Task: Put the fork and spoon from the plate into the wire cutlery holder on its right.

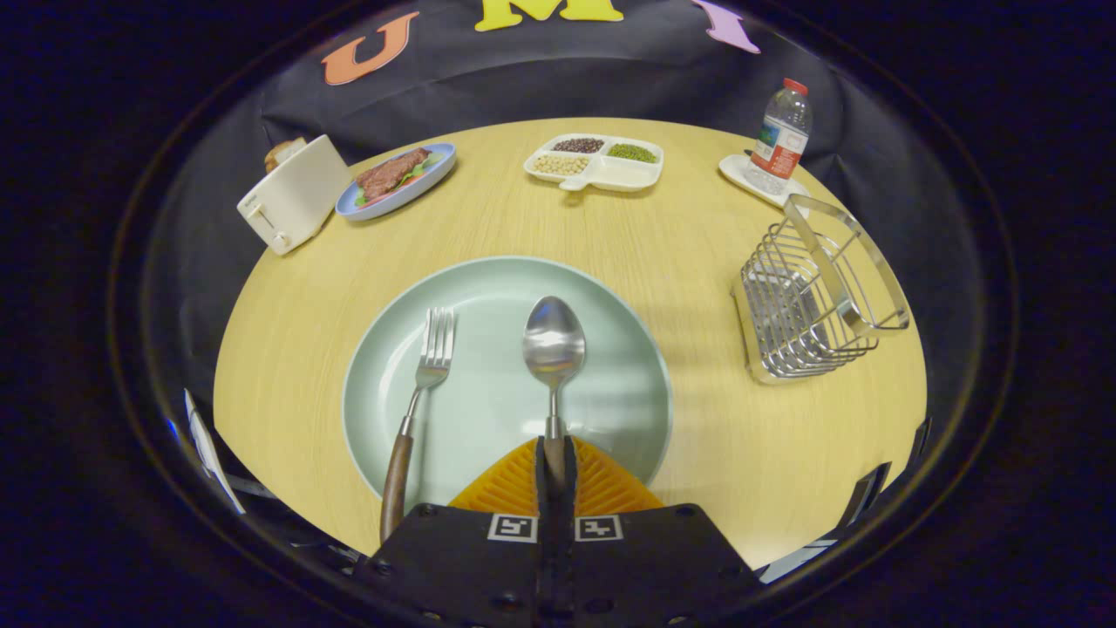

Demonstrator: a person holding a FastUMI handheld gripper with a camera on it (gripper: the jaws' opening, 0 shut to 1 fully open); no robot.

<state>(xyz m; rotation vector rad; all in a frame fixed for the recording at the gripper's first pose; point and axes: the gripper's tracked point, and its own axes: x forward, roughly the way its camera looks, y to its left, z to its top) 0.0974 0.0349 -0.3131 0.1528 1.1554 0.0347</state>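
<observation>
A pale green plate [610, 366] lies on the round wooden table just ahead of my fingers. A steel spoon [554, 349] with a brown handle points away from me over the plate's middle. My gripper [555, 462] is shut on the spoon's handle, which runs between the two fingers. A fork [417, 401] with a brown handle lies on the plate to the spoon's left, its handle reaching over the near rim. The wire cutlery holder [815, 305] stands on the table to the plate's right, leaning in this view, with nothing seen inside.
Beyond the plate sit a white toaster [292, 196] with bread, a blue plate of food [397, 179], a divided white tray of beans [595, 161] and a water bottle [780, 135] on a coaster. Bare tabletop lies between plate and holder.
</observation>
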